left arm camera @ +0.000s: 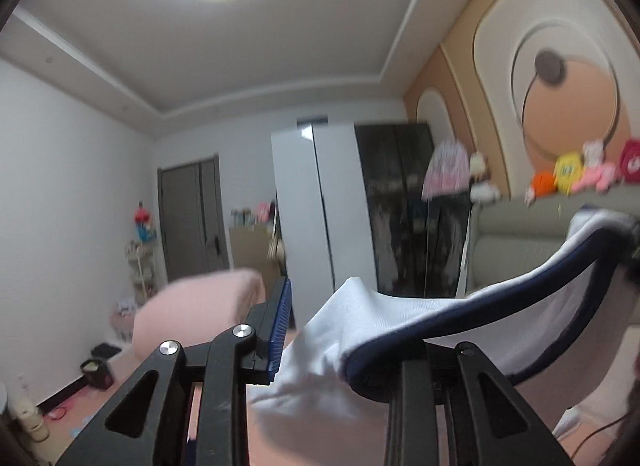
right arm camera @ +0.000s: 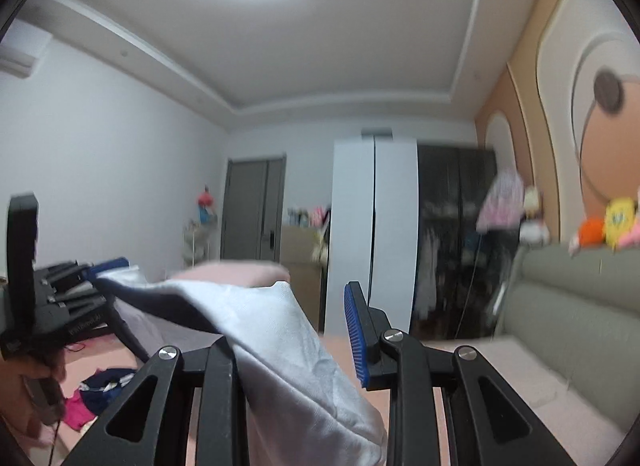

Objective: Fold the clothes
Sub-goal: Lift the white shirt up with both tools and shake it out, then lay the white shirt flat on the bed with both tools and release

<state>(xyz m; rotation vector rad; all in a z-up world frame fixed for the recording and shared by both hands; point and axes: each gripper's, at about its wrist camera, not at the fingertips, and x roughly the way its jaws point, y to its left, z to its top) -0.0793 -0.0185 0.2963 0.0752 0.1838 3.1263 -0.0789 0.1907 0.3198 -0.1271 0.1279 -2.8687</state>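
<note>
Both grippers point level across a bedroom, each with a white garment [left arm camera: 360, 330] with a dark blue trim strung between them in the air.

Left gripper [left arm camera: 316, 330]: its blue-padded finger [left arm camera: 280, 330] is clear on the left, a gap between it and the cloth. The other finger is buried under the draped fabric, so I cannot tell whether the pads pinch the cloth or it only hangs over that side. The garment runs off to the right, where its far end meets a dark blurred shape at the frame edge.

Right gripper [right arm camera: 316, 330]: mirror case. A blue pad [right arm camera: 356, 334] shows on the right with open space beside it, the left finger is covered by the white cloth [right arm camera: 288, 338]. Grip unclear here too.

In the right wrist view the left gripper's black body [right arm camera: 60, 298] sits at the far left, partly cut off, with a hand [right arm camera: 28, 394] under it, blurred.

Background is soft with motion blur: pink bedding [left arm camera: 192, 306], a white wardrobe [left arm camera: 316, 201], a grey headboard [right arm camera: 568, 298], plush toys [left arm camera: 576, 173] on top, and a heap of clothes [right arm camera: 100, 394] on the floor, half hidden by the frame.
</note>
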